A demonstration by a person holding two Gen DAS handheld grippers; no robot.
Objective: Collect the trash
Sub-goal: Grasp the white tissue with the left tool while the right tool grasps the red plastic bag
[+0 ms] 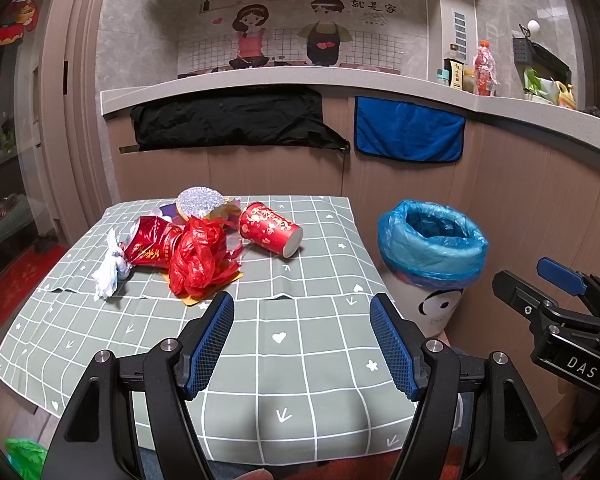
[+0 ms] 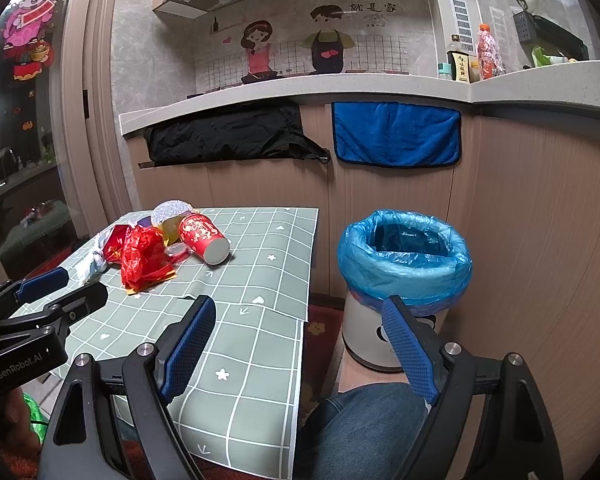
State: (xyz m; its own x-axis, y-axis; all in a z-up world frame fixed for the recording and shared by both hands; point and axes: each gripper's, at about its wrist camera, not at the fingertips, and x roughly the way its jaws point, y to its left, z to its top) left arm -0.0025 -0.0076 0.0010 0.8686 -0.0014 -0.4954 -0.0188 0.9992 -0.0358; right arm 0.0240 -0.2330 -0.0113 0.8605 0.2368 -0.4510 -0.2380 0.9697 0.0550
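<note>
A pile of trash lies at the far left of the grey-green checked tablecloth (image 1: 300,360): a red paper cup (image 1: 270,230) on its side, a crumpled red plastic bag (image 1: 198,260), a red foil wrapper (image 1: 150,246), a white tissue (image 1: 108,272) and a silver glitter disc (image 1: 200,202). The cup (image 2: 204,238) and bag (image 2: 142,256) also show in the right wrist view. A white bin with a blue liner (image 1: 432,248) stands right of the table (image 2: 404,256). My left gripper (image 1: 302,308) is open and empty over the near table. My right gripper (image 2: 300,312) is open and empty near the bin.
A kitchen counter (image 1: 260,80) runs behind, with a black cloth (image 1: 228,120) and a blue towel (image 1: 408,128) hanging from it. Bottles (image 1: 484,68) stand on the counter at right. A glass door (image 1: 4,120) is at left. A jeans-clad knee (image 2: 364,420) is below the right gripper.
</note>
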